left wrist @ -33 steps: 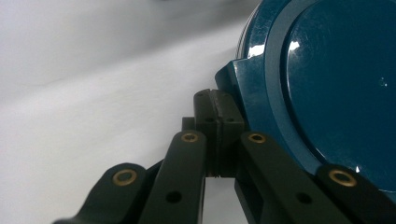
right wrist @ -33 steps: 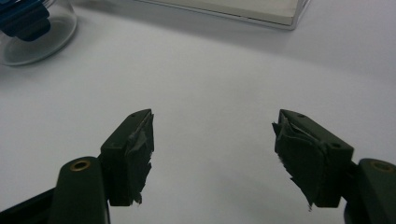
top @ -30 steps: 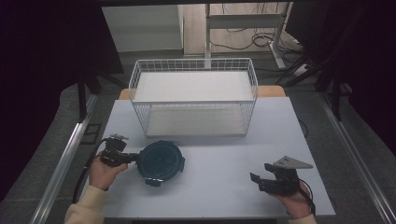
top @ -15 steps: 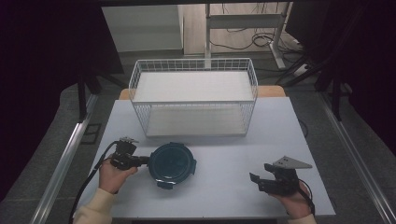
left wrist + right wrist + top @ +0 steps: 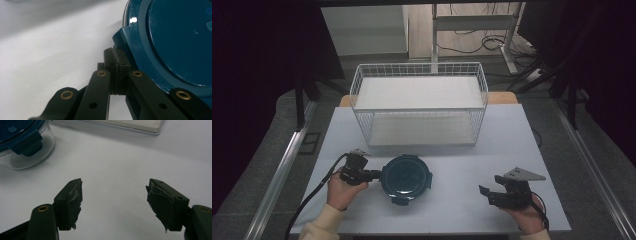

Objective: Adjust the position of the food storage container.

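Left claw (image 5: 373, 174): I had it closed, jaws pressed together at a latch of the tub (image 5: 406, 178).
Right claw (image 5: 490, 194): jaws apart, idle, holding nothing.
Tub: on the table (image 5: 452, 210), before the basket (image 5: 419, 105).
Progress: tub lidded, outside the basket; I judged placing remained.
Count: one tub, one basket.

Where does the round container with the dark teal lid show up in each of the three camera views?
High view: container sits low and centre-left on the table, beside the left gripper.
Left gripper view: its lid takes up the upper right, just past the closed jaws.
Right gripper view: top left corner, clear wall and a lid clasp showing.
Shared landmark: the white table.
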A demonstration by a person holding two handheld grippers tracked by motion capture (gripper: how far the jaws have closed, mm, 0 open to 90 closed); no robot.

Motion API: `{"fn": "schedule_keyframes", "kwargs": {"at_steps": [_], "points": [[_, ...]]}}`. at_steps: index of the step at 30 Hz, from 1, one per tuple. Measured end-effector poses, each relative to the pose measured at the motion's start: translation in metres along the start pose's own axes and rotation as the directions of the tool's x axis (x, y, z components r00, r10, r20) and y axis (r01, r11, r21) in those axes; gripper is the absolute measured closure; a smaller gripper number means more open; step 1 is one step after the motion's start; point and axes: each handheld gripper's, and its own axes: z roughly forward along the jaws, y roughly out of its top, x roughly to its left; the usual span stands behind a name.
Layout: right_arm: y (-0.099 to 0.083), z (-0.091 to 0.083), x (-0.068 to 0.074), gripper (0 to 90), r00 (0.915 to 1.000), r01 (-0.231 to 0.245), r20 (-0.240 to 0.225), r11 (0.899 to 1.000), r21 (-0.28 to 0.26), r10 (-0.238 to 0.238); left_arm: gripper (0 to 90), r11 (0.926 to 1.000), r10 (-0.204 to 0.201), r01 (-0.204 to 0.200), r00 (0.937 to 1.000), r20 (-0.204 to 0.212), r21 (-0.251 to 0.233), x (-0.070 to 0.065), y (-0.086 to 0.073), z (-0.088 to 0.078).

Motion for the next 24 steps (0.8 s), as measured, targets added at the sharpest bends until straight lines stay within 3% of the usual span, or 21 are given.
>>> {"fn": "schedule_keyframes", "kwargs": {"at_steps": [17,22,24], "points": [[-0.0005,-0.0003,-0.0012,28.3,1.0,-0.001,0.003,1.0,-0.003,0.001,90.0,0.9999,0.001,0.0,0.9994,0.034,-0.013,-0.007,0.0013,0.0059],[-0.0005,-0.0014,-0.0014,28.2,1.0,-0.004,0.006,1.0,-0.009,0.004,90.0,0.9993,0.033,-0.031,0.9974,0.065,-0.022,-0.0028,0.0006,0.0058],[-0.0005,-0.0023,-0.0012,28.1,0.9999,-0.004,0.01,1.0,-0.015,0.004,90.0,0.998,0.046,-0.044,0.9979,0.047,-0.045,-0.0014,0.0005,0.0024]]}}
